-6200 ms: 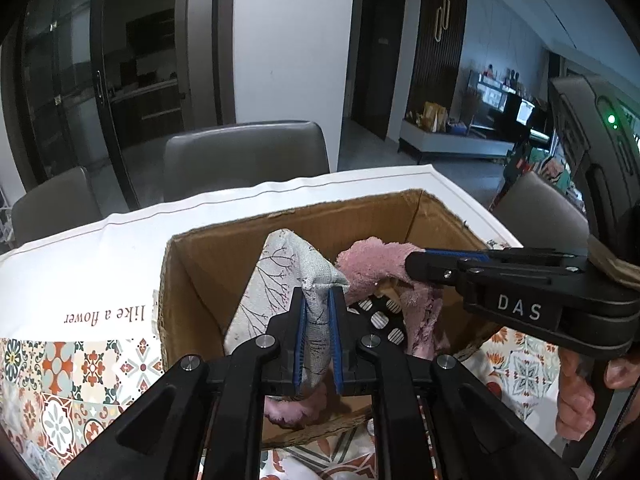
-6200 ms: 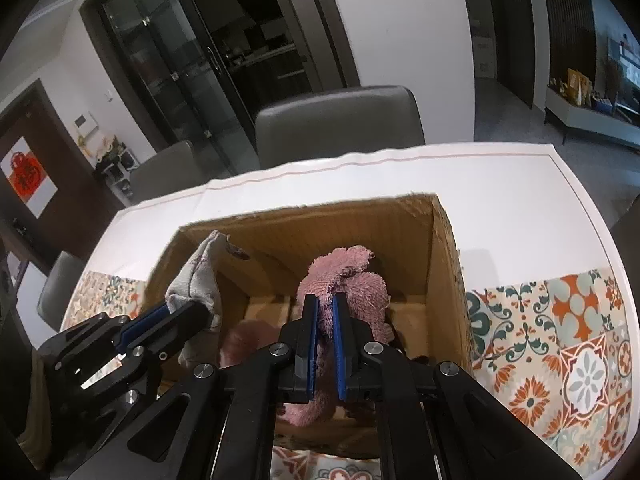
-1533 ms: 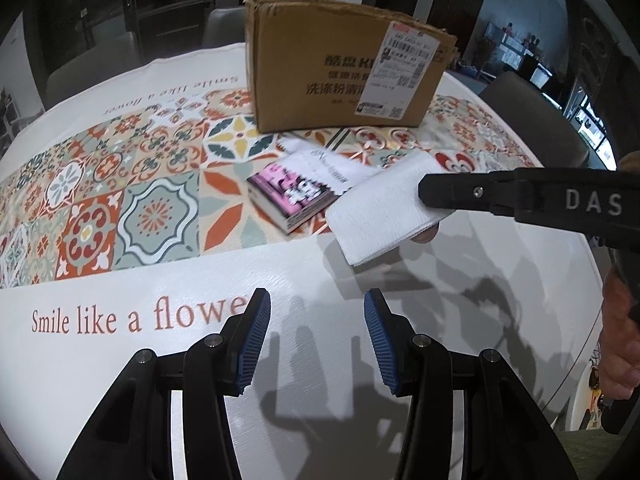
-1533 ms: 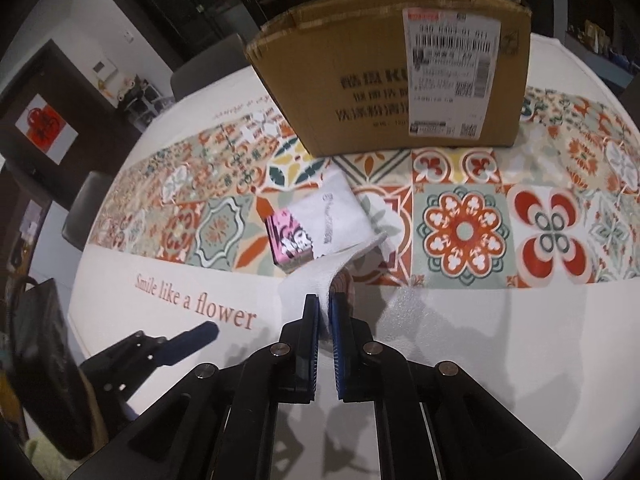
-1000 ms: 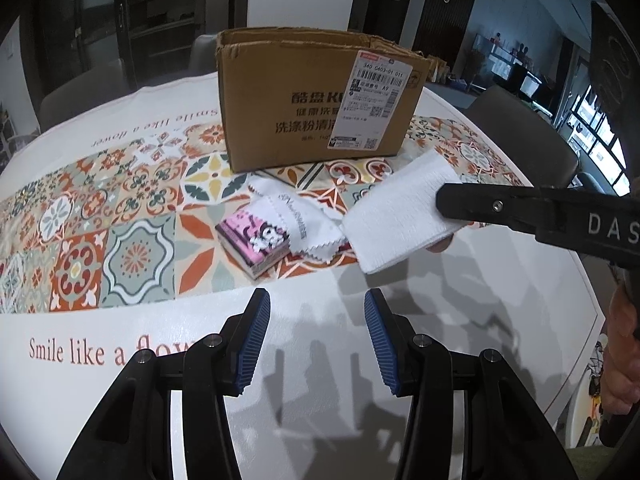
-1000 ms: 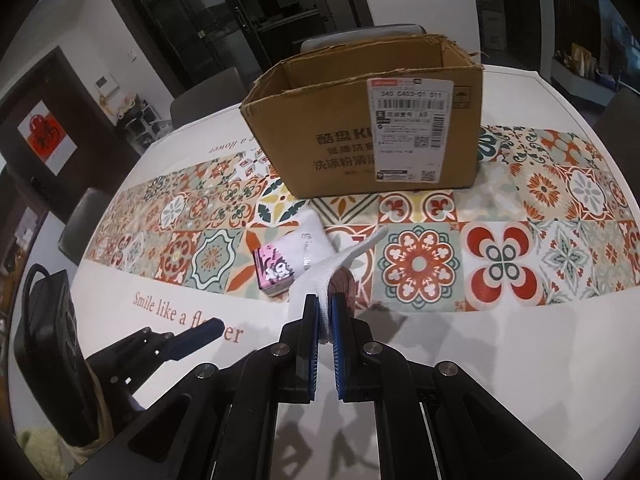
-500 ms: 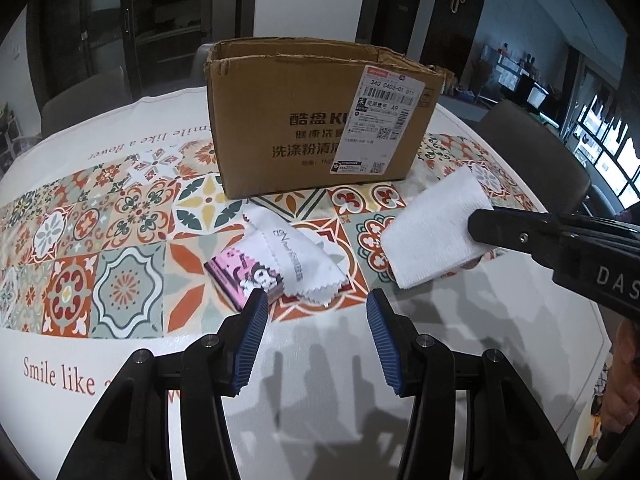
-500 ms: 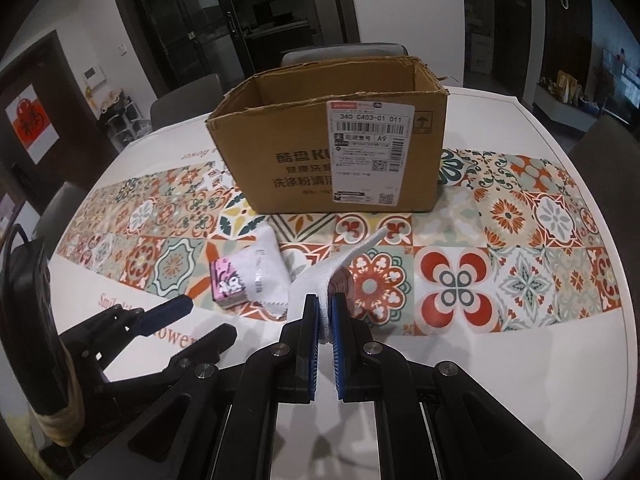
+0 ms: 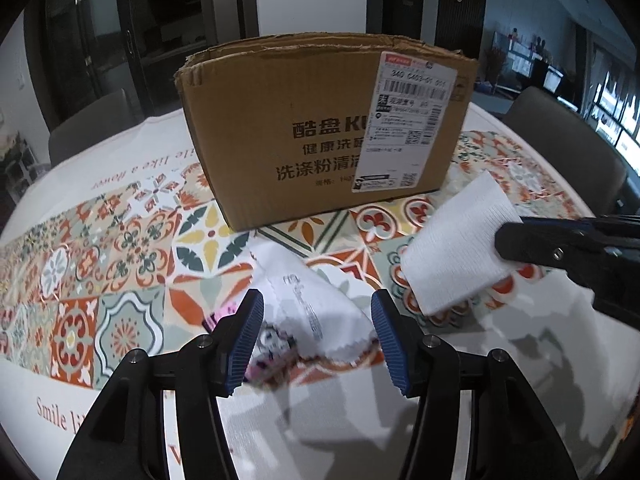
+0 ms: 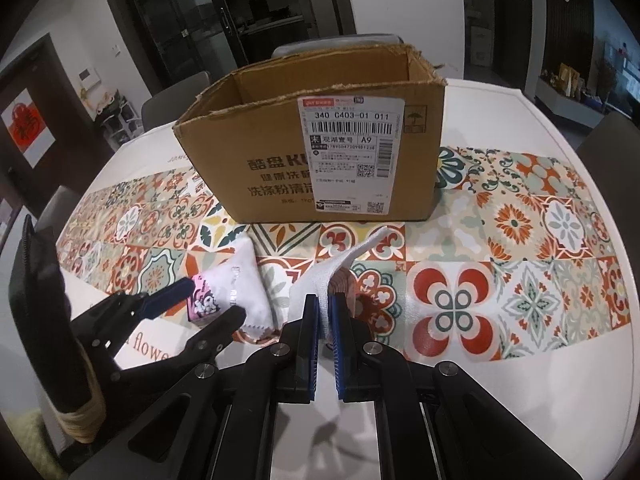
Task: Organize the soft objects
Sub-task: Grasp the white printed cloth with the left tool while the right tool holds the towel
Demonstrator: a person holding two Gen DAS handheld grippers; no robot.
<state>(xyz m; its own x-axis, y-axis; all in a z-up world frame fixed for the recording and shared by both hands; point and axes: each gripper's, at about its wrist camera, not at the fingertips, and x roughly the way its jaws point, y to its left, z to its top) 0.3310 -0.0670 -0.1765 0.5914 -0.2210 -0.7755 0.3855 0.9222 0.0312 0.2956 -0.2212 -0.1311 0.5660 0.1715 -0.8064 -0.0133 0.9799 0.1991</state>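
— What is the biggest thing you see?

— I see the table [image 10: 520, 360], with a cloth of bright flower tiles over it. Grey chairs [image 10: 180, 88] stand round the far side. On the table sits a brown cardboard box [image 10: 280, 152] with its top open and a white label [image 10: 348, 152] on the front.

— And in front of the box?

— A thin white cloth with zigzag edges [image 9: 316, 312] lies on the tiles, near the box. It is draped partly over a little pink pack with a cartoon on it [image 10: 204, 300]. I cannot tell what is in the pack.

— What is my left tool doing?

— The left gripper [image 9: 316, 336] is about half open, and its jaws are opening wider. The zigzag cloth and the pink pack are seen between the two blue pads [image 9: 248, 336], but the pads do not press on them.

— And the right one?

— The right gripper [image 10: 324, 344] is squeezed tight on a folded white towel [image 9: 456, 240]. The towel is up off the table, in front of the box and to the right of the zigzag cloth.
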